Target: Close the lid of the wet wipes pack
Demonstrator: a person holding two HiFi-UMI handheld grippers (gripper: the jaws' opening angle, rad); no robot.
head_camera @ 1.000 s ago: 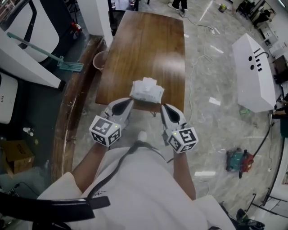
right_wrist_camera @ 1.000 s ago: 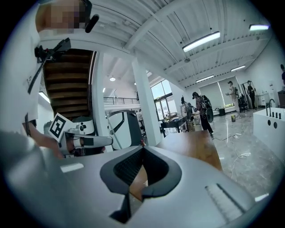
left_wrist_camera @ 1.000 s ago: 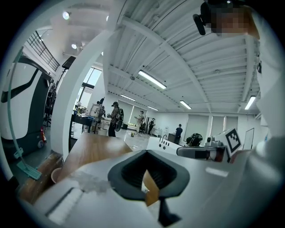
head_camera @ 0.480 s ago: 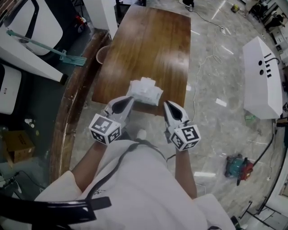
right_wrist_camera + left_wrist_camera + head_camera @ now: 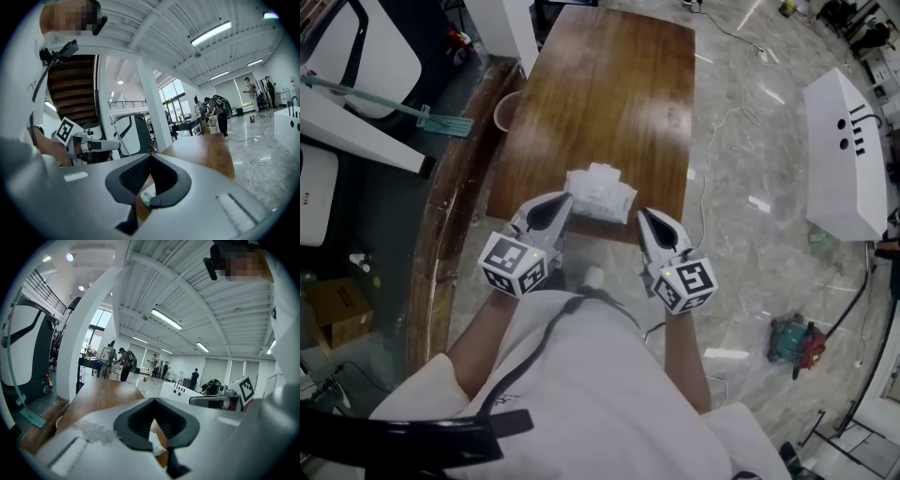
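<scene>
The white wet wipes pack [image 5: 600,194] lies at the near edge of the long wooden table [image 5: 609,84], with a raised white flap at its far side. My left gripper [image 5: 568,198] is shut, its tips beside the pack's left end. Also shut, my right gripper [image 5: 640,216] has its tips just off the pack's near right corner. In the left gripper view the jaws [image 5: 153,400] meet at the tips and a white bit of the pack [image 5: 156,446] shows through the gap below. The right gripper view shows its jaws [image 5: 151,155] closed too, with the pack [image 5: 148,195] below them.
A pink bucket [image 5: 504,111] and a green-headed mop [image 5: 422,114] stand left of the table beside a dark wooden ledge [image 5: 441,234]. A white machine [image 5: 844,155], a floor cable [image 5: 705,202] and a teal tool [image 5: 792,339] are on the right. People stand far off.
Both grippers have moved forward to the table's near edge and now sit closer to the pack. Their jaws look the same.
</scene>
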